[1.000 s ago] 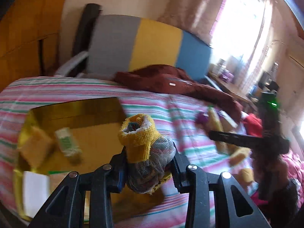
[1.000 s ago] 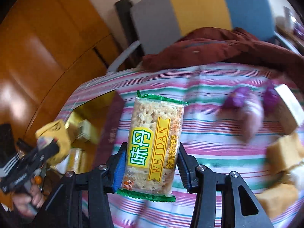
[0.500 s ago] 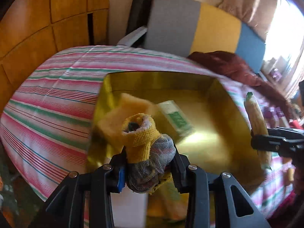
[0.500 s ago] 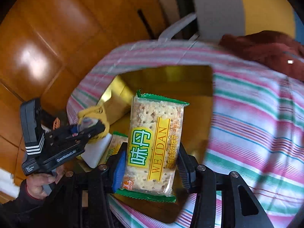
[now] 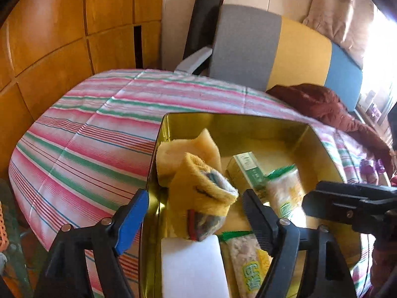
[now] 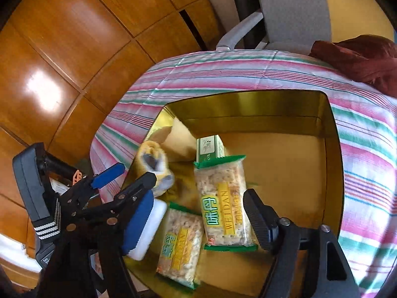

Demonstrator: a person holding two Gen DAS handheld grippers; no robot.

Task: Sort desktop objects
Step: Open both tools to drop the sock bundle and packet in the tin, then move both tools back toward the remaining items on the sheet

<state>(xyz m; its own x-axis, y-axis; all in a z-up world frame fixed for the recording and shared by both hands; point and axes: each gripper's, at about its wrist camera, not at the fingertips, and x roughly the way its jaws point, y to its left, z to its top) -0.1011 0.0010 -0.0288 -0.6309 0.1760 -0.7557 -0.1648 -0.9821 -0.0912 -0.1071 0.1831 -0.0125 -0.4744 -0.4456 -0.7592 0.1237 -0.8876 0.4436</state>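
A yellow-cuffed grey knitted sock (image 5: 201, 193) lies crumpled against a yellow sponge (image 5: 183, 149) in the gold metal tin (image 6: 332, 149). A green-edged cracker packet (image 6: 223, 198) rests tilted over a second packet (image 6: 181, 245), beside a white block (image 5: 193, 268) and green carton (image 6: 209, 149).

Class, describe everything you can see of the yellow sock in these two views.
The sock is knitted, with a thick yellow cuff and a grey speckled foot. It lies crumpled in the gold tin, by the left wall, its open cuff showing a grey lining. It rests against the yellow sponge and the white block. It sits between the left gripper's spread fingers; whether they touch it is unclear.
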